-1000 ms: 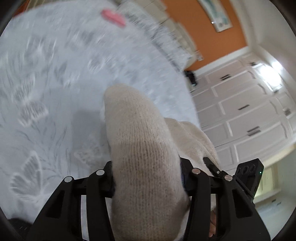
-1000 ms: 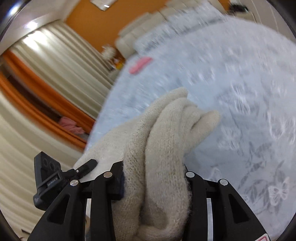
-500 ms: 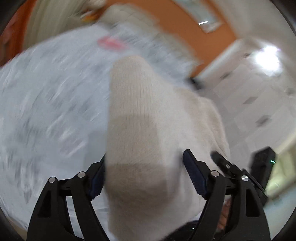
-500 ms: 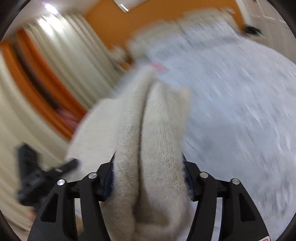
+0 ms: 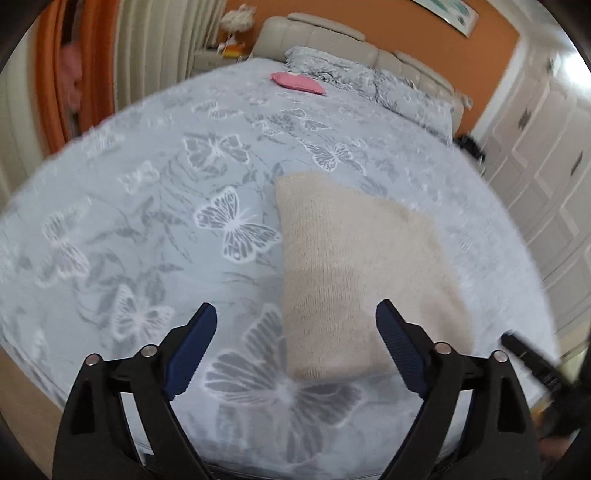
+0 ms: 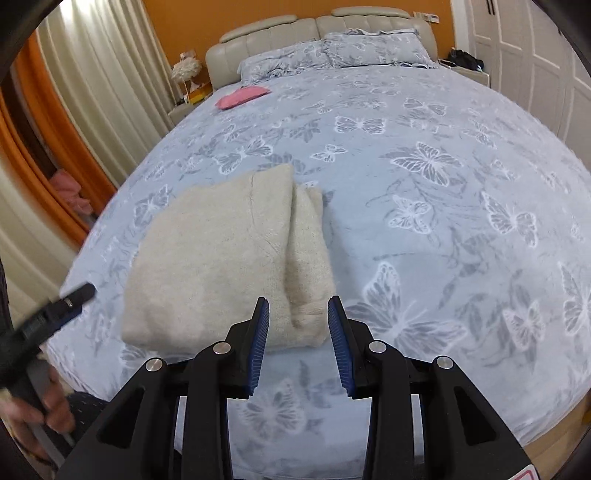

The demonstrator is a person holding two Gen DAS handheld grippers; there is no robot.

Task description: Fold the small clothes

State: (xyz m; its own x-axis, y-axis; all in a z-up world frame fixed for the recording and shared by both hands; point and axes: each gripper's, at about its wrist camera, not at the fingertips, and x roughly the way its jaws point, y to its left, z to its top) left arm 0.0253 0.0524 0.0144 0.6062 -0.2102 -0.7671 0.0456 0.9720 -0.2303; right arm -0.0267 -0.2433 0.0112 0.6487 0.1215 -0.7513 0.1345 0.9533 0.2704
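A cream knitted sweater (image 5: 351, 266) lies folded on the butterfly-print bedspread (image 5: 147, 221), near the bed's front edge. My left gripper (image 5: 295, 306) hovers over its left near corner, jaws wide and still opening, with neither pad touching the knit. In the right wrist view the sweater (image 6: 214, 251) shows a folded sleeve along its right side. My right gripper (image 6: 298, 300) stands just above that near right corner. Its jaws are closing, the blue pads still apart and clear of the cloth. The left gripper's body (image 6: 55, 310) and the person's hand (image 6: 37, 402) show at the lower left.
A pink folded garment (image 6: 242, 96) lies far up the bed by the pillows (image 6: 332, 55) and padded headboard (image 6: 314, 26). Curtains (image 6: 92, 74) hang on the left, white wardrobe doors (image 5: 546, 147) on the right. The bedspread (image 6: 443, 184) stretches wide to the right.
Both grippers held the sweater up between their jaws; now they have let it go and drawn back. The sweater lies folded flat on the bed.
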